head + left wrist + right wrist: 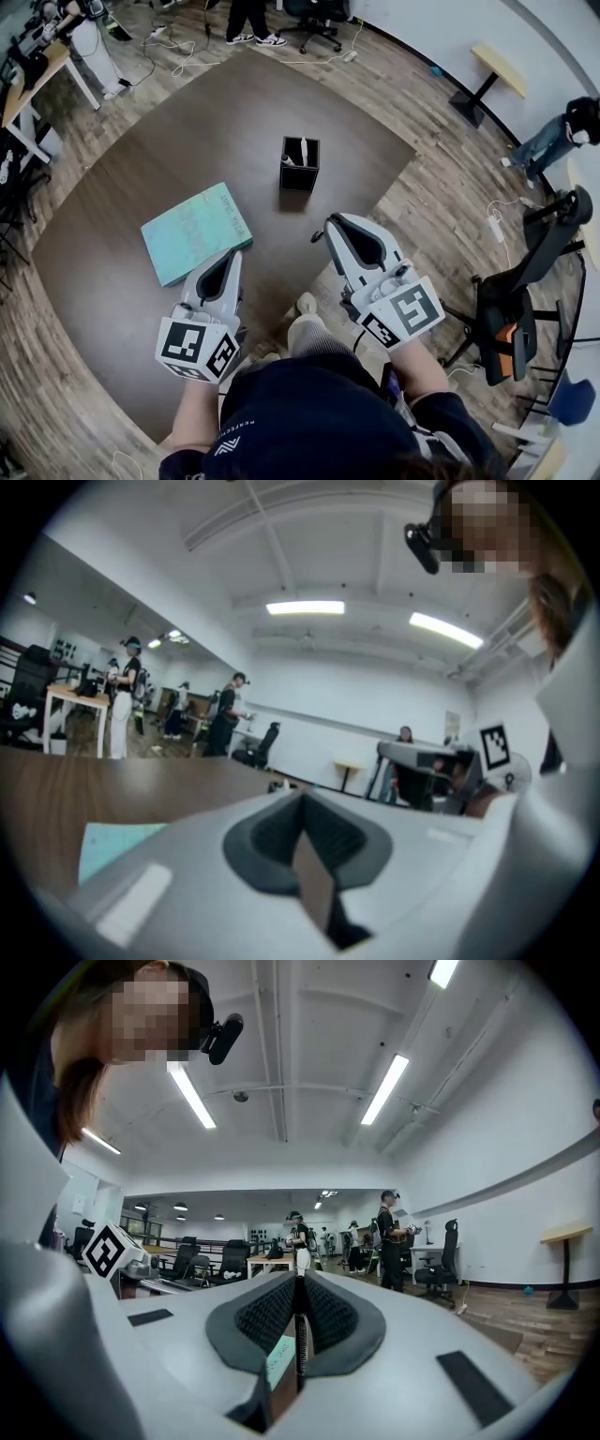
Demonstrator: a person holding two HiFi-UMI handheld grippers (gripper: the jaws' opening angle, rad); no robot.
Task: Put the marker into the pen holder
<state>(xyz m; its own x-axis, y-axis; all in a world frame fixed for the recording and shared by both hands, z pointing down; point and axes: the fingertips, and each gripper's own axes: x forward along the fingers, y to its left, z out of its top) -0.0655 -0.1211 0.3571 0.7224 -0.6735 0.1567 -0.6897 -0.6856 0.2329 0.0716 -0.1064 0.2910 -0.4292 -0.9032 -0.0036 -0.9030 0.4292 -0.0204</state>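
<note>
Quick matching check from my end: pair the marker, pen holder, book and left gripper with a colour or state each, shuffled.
1 marker
2 pen holder
3 book
4 left gripper

a teal, lying flat
b jaws together, empty
c white, inside the holder
d black, upright

Pairs: 1-c, 2-d, 3-a, 4-b

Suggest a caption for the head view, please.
Marker in the black pen holder; left gripper and right gripper shut, empty.

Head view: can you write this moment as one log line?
left tongs: shut, empty | right tongs: shut, empty | marker: inside pen holder | teal book: flat on table
</note>
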